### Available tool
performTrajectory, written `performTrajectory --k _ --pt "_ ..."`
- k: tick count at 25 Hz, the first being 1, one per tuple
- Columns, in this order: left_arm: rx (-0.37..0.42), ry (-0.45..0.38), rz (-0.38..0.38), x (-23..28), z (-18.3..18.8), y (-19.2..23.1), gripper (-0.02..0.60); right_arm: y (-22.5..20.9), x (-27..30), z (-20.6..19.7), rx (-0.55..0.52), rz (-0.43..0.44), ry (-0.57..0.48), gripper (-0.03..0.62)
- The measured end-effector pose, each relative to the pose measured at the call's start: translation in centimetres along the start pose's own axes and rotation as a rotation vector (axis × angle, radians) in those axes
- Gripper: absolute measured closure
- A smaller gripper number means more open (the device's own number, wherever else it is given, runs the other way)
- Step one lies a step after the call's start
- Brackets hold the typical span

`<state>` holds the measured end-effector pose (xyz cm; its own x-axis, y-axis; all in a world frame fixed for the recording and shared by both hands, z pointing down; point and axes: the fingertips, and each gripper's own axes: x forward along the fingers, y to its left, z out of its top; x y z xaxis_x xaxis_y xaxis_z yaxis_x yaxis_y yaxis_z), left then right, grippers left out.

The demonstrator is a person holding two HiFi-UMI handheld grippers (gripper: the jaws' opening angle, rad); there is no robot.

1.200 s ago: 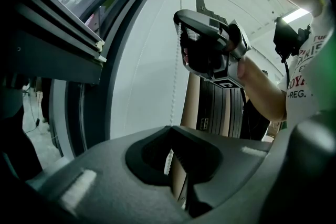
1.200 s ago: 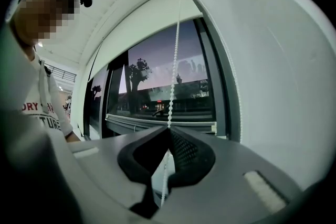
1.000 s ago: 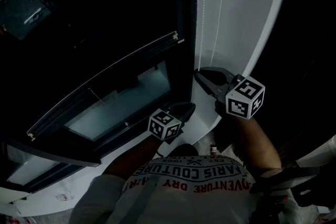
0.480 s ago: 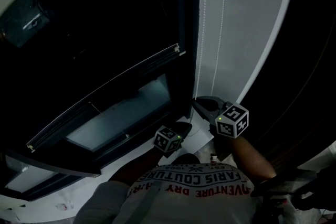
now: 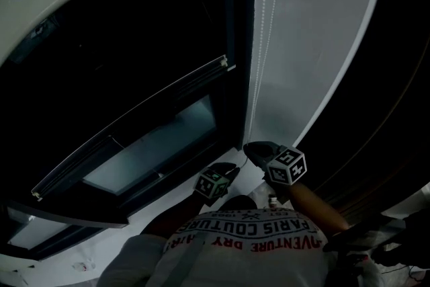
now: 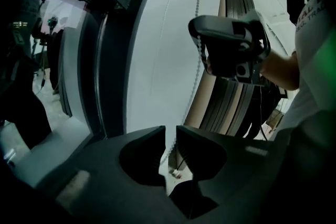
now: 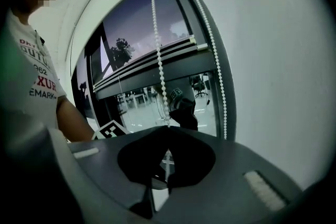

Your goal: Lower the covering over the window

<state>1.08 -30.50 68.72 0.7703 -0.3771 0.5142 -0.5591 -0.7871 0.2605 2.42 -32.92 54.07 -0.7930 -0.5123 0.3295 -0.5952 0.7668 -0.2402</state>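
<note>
Right gripper (image 7: 166, 131) tight on bead chain (image 7: 156, 50) (forearm (image 5: 319, 203) outstretched)

White bead chain (image 7: 157, 50), blk window frame (image 5: 238, 77) (shirt (image 5: 248, 242): white w/ red print).

I have my left gripper (image 5: 231, 170) close beside my right gripper (image 5: 250, 147), both low in front of my chest. The left one's jaws have just been opening, and the bead cord (image 6: 195, 89) hangs loose in the gap. The right one's jaws are pinched together on that cord. My right forearm (image 5: 316, 201) is bare, angled back toward me.
</note>
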Motion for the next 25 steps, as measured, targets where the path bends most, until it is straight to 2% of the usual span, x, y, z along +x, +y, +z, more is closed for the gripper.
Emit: performTrajectory --k 3,7,9,12,17,19,22,25 --pt "-0.03 -0.06 -0.01 -1.1 2.4 0.0 0.489 -0.2 0.2 0.1 0.003 0.005 -0.005 0.588" --pt "0.003 -0.178 0.007 -4.1 7.8 0.3 0.489 -0.2 0.2 0.3 -0.003 0.002 -0.009 0.588" --pt "0.029 -0.243 -0.012 -5.7 11.0 0.1 0.489 -0.2 0.1 0.3 -0.003 -0.001 -0.01 0.588" --pt "0.096 -0.34 -0.067 -8.6 17.1 -1.3 0.49 -0.2 -0.2 -0.1 0.001 -0.002 -0.007 0.588" --pt "0.172 -0.519 -0.21 -14.0 28.7 -6.0 0.489 -0.3 -0.8 -0.1 0.008 -0.005 -0.014 0.588" --pt "0.208 -0.552 -0.252 -15.4 32.0 -7.8 0.488 -0.2 -1.0 -0.1 0.011 -0.006 -0.025 0.588" --pt "0.264 -0.555 -0.31 -16.5 35.1 -9.8 0.468 0.1 -1.0 -0.1 0.013 -0.001 -0.032 0.588" --pt "0.306 -0.543 -0.304 -16.9 36.8 -10.3 0.463 0.6 -1.0 -0.3 0.016 0.012 -0.033 0.588"
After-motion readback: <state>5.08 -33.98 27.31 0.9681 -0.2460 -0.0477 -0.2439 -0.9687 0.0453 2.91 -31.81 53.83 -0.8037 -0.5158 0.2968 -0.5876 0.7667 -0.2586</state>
